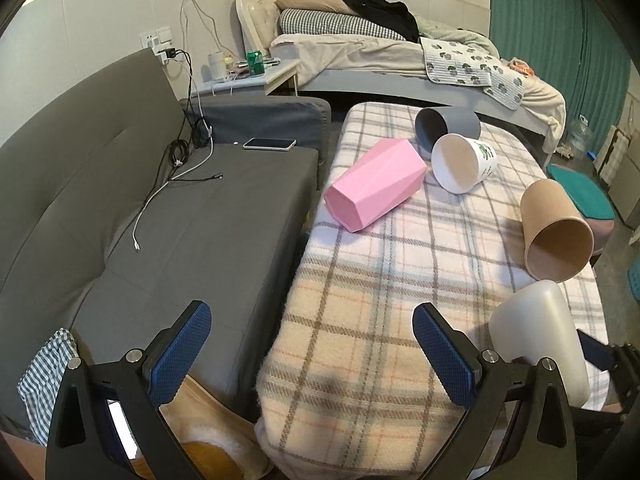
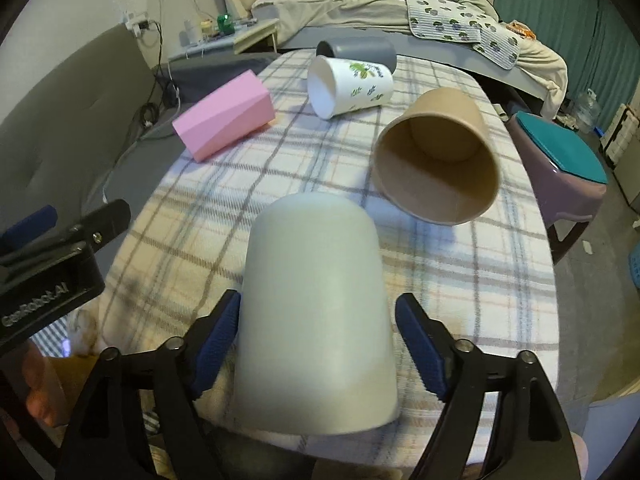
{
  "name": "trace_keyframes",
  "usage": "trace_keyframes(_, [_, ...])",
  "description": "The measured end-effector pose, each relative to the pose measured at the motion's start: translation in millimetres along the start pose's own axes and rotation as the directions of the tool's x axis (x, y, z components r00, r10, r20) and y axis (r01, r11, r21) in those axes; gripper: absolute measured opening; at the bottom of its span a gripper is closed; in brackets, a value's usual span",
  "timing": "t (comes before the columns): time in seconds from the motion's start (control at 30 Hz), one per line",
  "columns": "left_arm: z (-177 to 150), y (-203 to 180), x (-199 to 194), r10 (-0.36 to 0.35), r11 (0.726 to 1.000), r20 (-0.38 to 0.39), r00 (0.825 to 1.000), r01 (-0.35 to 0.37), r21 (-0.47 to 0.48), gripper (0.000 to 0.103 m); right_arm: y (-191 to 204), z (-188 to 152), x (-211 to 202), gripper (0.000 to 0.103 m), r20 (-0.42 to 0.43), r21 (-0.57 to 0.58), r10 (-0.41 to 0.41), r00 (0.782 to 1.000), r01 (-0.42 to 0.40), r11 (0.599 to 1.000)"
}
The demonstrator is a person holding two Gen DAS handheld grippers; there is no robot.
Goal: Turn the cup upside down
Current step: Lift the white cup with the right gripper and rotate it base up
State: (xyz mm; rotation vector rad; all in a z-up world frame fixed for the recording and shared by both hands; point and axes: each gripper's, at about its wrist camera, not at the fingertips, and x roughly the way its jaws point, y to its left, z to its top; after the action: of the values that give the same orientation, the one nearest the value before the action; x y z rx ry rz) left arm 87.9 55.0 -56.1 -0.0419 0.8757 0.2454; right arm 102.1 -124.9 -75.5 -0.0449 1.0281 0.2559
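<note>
Straddling upside-down white cup (image 2: 316,320) at blanket's (image 2: 460,280) near edge, right gripper (image 2: 318,354) fingers apart, not clamped; left gripper (image 1: 316,356) spread wide, empty.

- both my views are dim and flat, a soft indoor light with a cool grey cast.
- the fisheye bends everything hard; black vignette fills the corners, thickest at 10 and 2 o'clock.
- on the left wrist view, a faint shadow lies on the plaid blanket (image 1: 400,280) toward 6 o'clock.
- on the right wrist view, the white cup (image 2: 316,320) is soft and out of focus, its lower rim smeared.
- no harsh glare; a small bright screen glows at 7 o'clock on the left view.
</note>
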Motion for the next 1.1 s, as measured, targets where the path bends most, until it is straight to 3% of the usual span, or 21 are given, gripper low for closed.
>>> trace_keyframes(0.2, [7, -11, -12, -0.066, 0.998, -0.023, 0.998, 0.065, -0.016, 0.103, -27, 4, -40, 0.089, 0.104, 0.03, 0.018, 0.994, -0.022, 0.999])
trace_keyframes(0.3, [10, -29, -19, -0.112, 0.994, -0.058, 0.992, 0.112, -0.005, 0.103, -44, 6, -62, 0.09, 0.176, 0.022, -0.076, 0.981, 0.073, 0.997])
trace_keyframes(0.4, [12, -51, -22, -0.141, 0.99, -0.094, 0.986, 0.143, 0.018, 0.103, -58, 4, -74, 0.09, 0.233, -0.017, -0.184, 0.955, 0.193, 0.981])
trace_keyframes(0.5, [14, -75, -24, -0.168, 0.984, -0.127, 0.977, 0.175, 0.044, 0.103, -79, 3, -74, 0.09, 0.239, 0.009, -0.22, 0.946, 0.225, 0.974])
trace_keyframes(0.77, [21, -116, 10, -0.219, 0.974, -0.276, 0.936, 0.227, -0.004, 0.103, -117, -6, -56, 0.09, 0.203, 0.065, -0.232, 0.951, 0.223, 0.973])
trace_keyframes(0.9, [23, -123, 35, -0.238, 0.97, -0.369, 0.899, 0.24, -0.04, 0.102, -125, -8, -42, 0.09, 0.17, 0.068, -0.219, 0.961, 0.211, 0.975])
trace_keyframes(1.1, [21, -128, 47, -0.266, 0.962, -0.426, 0.865, 0.269, -0.056, 0.101, -129, -6, -30, 0.09, 0.151, 0.066, -0.21, 0.966, 0.203, 0.977])
